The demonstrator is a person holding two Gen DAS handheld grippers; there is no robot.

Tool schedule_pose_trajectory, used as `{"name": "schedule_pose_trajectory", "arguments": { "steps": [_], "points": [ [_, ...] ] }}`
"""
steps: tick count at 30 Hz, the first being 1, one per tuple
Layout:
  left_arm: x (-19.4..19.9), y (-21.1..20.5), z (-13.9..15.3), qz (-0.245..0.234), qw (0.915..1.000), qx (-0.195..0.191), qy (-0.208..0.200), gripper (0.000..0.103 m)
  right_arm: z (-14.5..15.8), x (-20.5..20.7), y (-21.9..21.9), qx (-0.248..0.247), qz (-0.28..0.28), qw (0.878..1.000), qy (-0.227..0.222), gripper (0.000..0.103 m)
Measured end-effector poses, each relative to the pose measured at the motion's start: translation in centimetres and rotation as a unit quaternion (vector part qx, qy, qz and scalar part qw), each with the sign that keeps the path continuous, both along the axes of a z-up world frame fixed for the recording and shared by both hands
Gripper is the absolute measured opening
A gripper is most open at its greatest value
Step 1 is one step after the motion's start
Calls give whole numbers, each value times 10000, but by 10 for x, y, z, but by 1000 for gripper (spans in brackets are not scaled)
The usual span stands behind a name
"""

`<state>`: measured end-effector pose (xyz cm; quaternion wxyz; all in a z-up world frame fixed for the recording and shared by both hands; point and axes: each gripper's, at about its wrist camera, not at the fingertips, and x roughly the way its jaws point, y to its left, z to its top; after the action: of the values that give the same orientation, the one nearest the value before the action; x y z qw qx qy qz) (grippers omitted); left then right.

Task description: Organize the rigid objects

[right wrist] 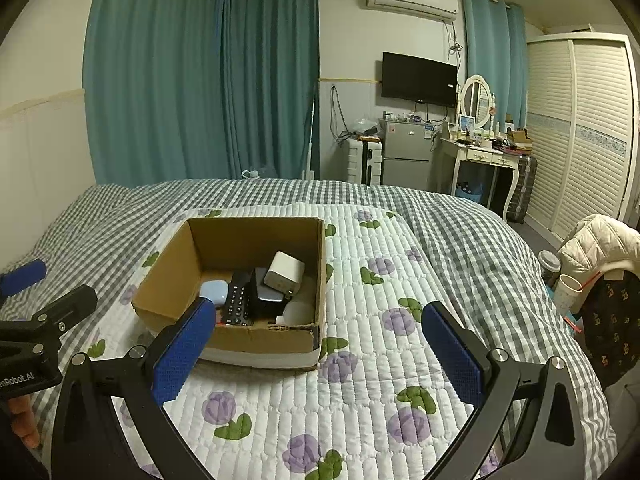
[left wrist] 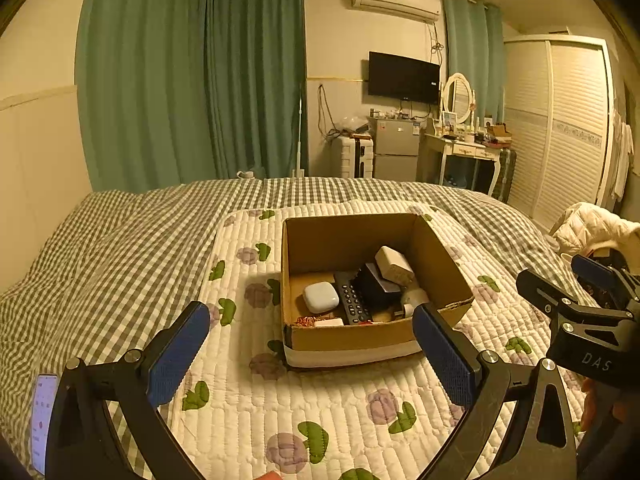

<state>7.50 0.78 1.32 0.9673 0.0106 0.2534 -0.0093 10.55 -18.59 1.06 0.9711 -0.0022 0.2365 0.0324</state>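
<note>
An open cardboard box [left wrist: 352, 336] [right wrist: 168, 276] sits on a quilted floral mat on the bed. Inside lie a black remote [left wrist: 352, 300] [right wrist: 238, 300], a pale blue earbud case [left wrist: 320, 297] [right wrist: 214, 291], a white charger block [left wrist: 394, 265] [right wrist: 285, 271], a dark box [left wrist: 376, 286] [right wrist: 268, 296] and small white items. My left gripper [left wrist: 312, 320] is open and empty, held just before the box's near wall. My right gripper [right wrist: 320, 316] is open and empty, to the right of the box. Each gripper shows at the edge of the other's view.
The quilted mat [left wrist: 280, 400] [right wrist: 360, 400] lies on a grey checked bedspread [left wrist: 120, 240] [right wrist: 480, 232]. A phone [left wrist: 42, 420] lies at the left. A white jacket on a chair [right wrist: 600, 244] and cups [right wrist: 568, 288] stand by the bed's right side.
</note>
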Motion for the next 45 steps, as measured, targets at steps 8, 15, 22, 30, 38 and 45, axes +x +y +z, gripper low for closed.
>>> {"name": "schedule_pose_trajectory", "arguments": {
  "steps": [8,15,22,30,38,45],
  "points": [
    [0,2,-1,38,10000,-19,12,103,2,-1,-1,37,-49,9999,-91,103],
    [0,0,0,-2,10000,23,-13,103,1,1,-4,73,-73,9999,-62,103],
    [-1,-1,0,-9,10000,24,-17,103,0,2,-4,78,-78,9999,-48,103],
    [-1,0,0,1,10000,26,-18,103,-2,2,-4,82,-87,9999,-49,103],
    [-1,1,0,-10,10000,-5,7,103,-4,2,-2,68,-73,9999,-18,103],
    [-1,2,-1,-26,10000,-22,8,103,-5,3,-1,74,-56,10000,-1,103]
  ]
}}
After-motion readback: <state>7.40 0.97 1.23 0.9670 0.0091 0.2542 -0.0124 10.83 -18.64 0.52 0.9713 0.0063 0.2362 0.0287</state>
